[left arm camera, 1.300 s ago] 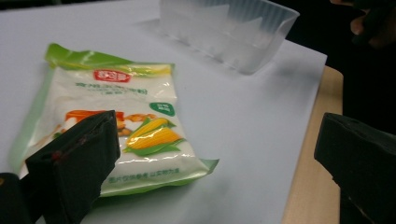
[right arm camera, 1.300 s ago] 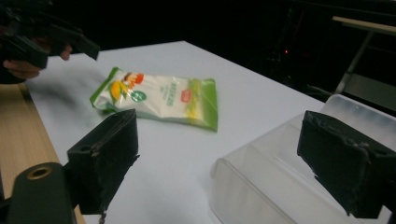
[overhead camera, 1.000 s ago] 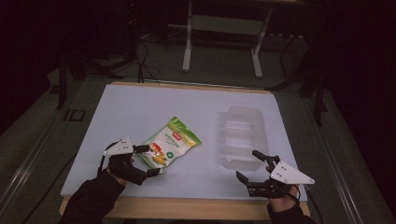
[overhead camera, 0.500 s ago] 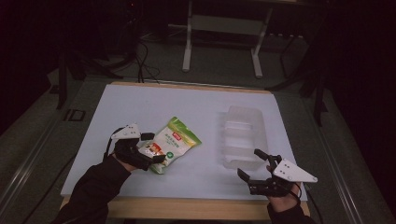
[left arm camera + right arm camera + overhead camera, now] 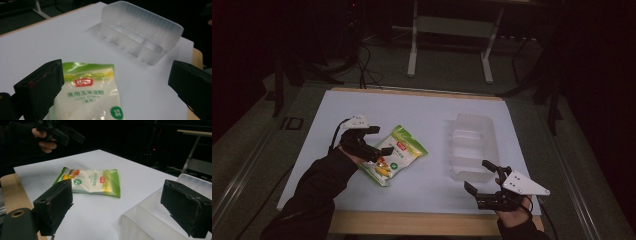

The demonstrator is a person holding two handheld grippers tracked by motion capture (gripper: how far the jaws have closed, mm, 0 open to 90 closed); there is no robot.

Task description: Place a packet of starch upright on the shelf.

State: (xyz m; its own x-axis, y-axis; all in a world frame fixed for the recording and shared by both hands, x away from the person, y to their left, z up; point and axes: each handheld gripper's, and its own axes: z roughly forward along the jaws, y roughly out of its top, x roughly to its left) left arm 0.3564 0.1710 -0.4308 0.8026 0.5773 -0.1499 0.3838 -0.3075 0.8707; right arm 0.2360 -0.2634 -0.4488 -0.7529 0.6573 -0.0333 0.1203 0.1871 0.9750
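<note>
Nearest us, our right gripper (image 5: 486,189) is hanging wide open and empty just in front of the clear tray (image 5: 472,145), probably waiting to steady it. Left of the tray, the starch packet (image 5: 394,155) is lying flat on the white table (image 5: 432,112). Our left gripper (image 5: 368,141) is hovering over the packet's far-from-tray edge, jaws spread wide around nothing, likely lining up to pinch it and carry it to the tray.

left gripper (image 5: 374,140) over starch bag (image 5: 394,154) | right gripper (image 5: 484,177) near clear tray (image 5: 472,150)
</note>
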